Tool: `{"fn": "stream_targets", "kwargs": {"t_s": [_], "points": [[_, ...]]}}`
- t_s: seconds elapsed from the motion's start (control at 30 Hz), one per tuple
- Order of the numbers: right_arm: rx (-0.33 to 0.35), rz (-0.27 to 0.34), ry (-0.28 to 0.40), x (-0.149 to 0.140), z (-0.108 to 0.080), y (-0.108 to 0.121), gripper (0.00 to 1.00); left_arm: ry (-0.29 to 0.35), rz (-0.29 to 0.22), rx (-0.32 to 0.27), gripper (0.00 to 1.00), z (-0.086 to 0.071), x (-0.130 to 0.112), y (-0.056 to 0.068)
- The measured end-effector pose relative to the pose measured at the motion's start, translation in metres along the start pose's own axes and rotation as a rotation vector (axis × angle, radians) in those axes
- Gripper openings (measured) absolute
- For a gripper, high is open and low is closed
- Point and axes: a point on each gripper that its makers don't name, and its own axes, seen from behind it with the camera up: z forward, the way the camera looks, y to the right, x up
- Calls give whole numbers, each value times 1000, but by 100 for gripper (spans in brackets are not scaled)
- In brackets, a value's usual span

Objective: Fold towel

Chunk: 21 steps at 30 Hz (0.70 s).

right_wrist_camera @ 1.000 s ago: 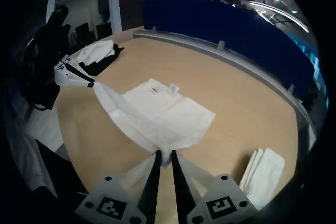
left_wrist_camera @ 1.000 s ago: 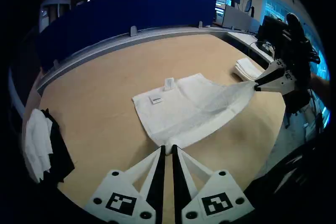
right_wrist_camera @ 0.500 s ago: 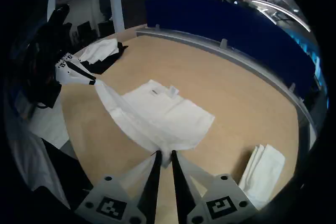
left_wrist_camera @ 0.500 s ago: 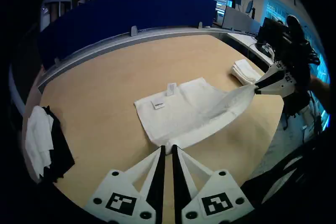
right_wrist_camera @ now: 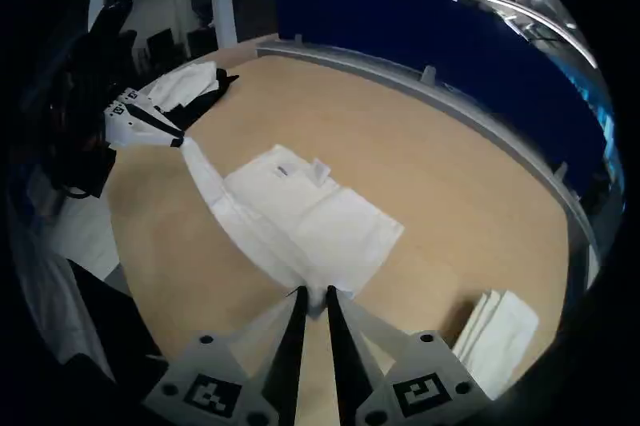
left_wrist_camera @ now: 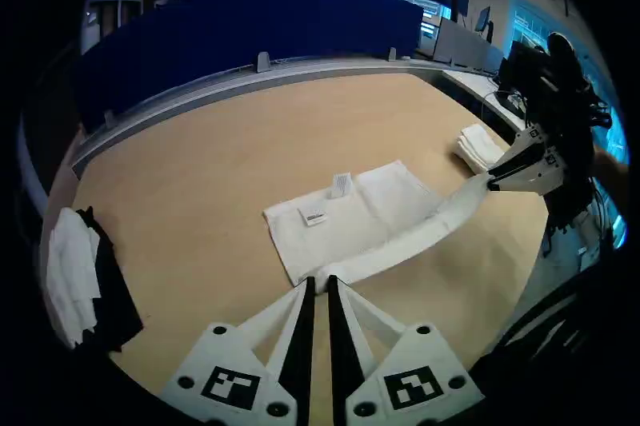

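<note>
Your left hand-held gripper and right hand-held gripper each clench a near corner of the towel, mostly flat on the bench; hold that edge taut; carry both corners across evenly.

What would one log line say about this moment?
left gripper: shut on towel corner | right gripper: shut on other corner | near edge taut between them, rest flat on table | fold not yet done

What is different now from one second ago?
The lifted edge of the towel, wide and sagging before, is now pulled into a narrow band between the left hand-held gripper and the right hand-held gripper. Both stay shut on its corners; the folded stack has not moved.
</note>
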Motion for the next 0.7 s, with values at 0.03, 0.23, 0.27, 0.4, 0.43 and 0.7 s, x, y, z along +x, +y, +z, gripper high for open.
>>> {"fn": "stream_targets", "kwargs": {"t_s": [0.03, 0.23, 0.27, 0.4, 0.43, 0.7], "points": [[-1, 2, -4, 0, 3, 3, 19, 1, 0, 1, 11, 3, 1, -2], [-4, 28, -23, 2, 23, 19, 19, -4, -2, 6, 11, 24, 7, -11], [-5, 34, -25, 2, 26, 21, 19, -6, -2, 7, 11, 28, 7, -12], [-6, 60, -39, 4, 42, 30, 19, -11, 2, 13, 11, 43, 9, -18], [-5, 64, -42, 4, 45, 32, 19, -15, 3, 14, 11, 47, 9, -20], [-1, 79, -77, -2, 67, 42, 19, -45, 15, 8, 11, 71, 3, -23]]}}
